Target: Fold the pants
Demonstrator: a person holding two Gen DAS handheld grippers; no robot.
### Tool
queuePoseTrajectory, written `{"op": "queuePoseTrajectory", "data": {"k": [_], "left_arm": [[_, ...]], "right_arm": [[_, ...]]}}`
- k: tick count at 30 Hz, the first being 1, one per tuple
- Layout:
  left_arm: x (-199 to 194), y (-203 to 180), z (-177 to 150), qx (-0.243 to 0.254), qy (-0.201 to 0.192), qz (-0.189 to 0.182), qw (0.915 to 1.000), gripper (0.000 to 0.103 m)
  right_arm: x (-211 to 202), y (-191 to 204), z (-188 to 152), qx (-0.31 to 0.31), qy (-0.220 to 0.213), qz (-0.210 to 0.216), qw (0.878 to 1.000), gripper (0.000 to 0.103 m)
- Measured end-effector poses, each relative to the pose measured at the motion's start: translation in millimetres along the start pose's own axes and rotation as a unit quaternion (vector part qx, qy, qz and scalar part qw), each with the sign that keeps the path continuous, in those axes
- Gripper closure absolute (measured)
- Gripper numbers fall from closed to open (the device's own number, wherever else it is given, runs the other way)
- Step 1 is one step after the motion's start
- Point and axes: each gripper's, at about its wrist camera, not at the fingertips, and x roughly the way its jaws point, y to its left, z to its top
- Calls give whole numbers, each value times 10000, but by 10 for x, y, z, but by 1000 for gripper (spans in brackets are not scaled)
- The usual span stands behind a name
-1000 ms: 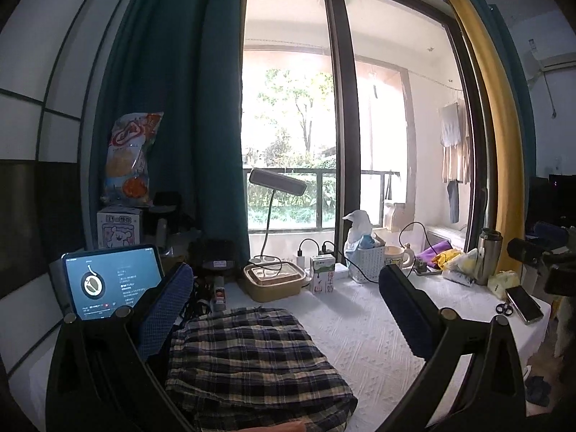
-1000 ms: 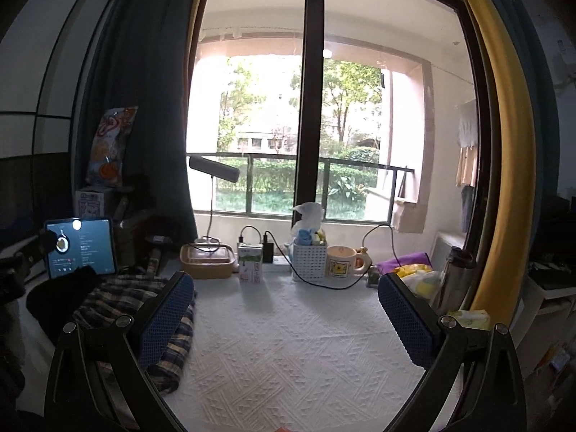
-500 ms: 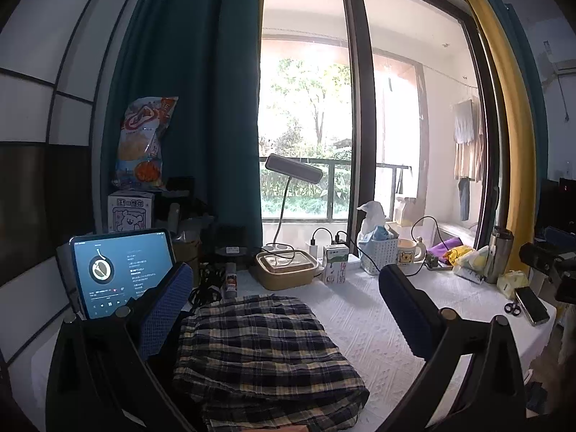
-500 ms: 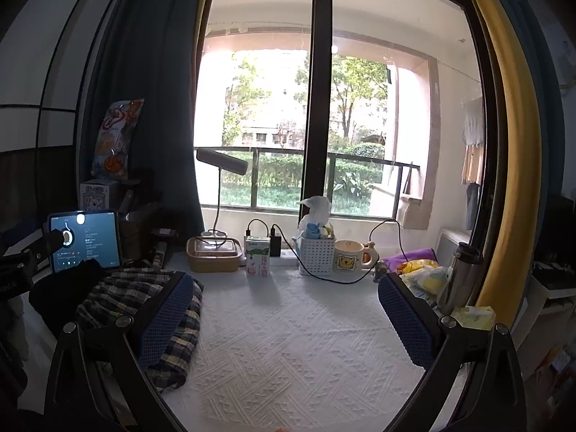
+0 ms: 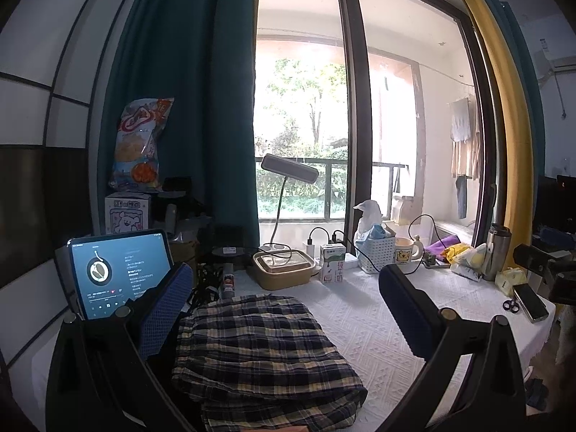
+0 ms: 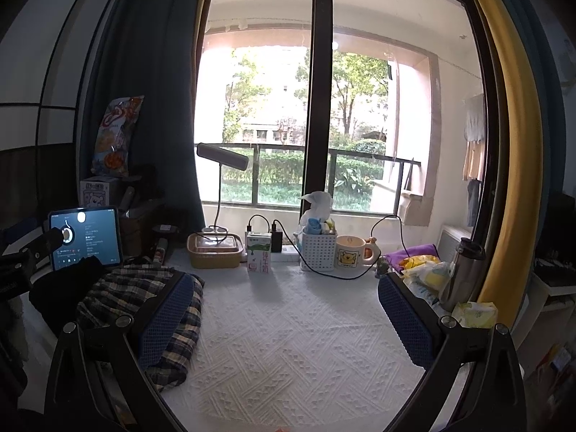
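The left gripper [image 5: 284,306] is held level, pointing forward, its jaws spread wide with nothing between the blue pads; the right gripper [image 6: 284,315] sits likewise, level and forward-facing, jaws wide apart and empty; both are raised, touching nothing.

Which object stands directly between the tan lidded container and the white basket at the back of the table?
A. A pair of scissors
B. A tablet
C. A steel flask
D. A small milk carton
D: in the right wrist view the milk carton stands upright on the white cloth between the tan container and the white basket.
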Motion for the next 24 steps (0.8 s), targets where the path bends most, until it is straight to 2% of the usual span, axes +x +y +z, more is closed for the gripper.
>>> {"op": "queuePoseTrajectory", "data": {"k": [24], "left_arm": [[-12, -40, -3, 33, -10, -35, 10000, 1]], "right_arm": [[14, 1, -6, 18, 15, -6, 10000, 0]]}}
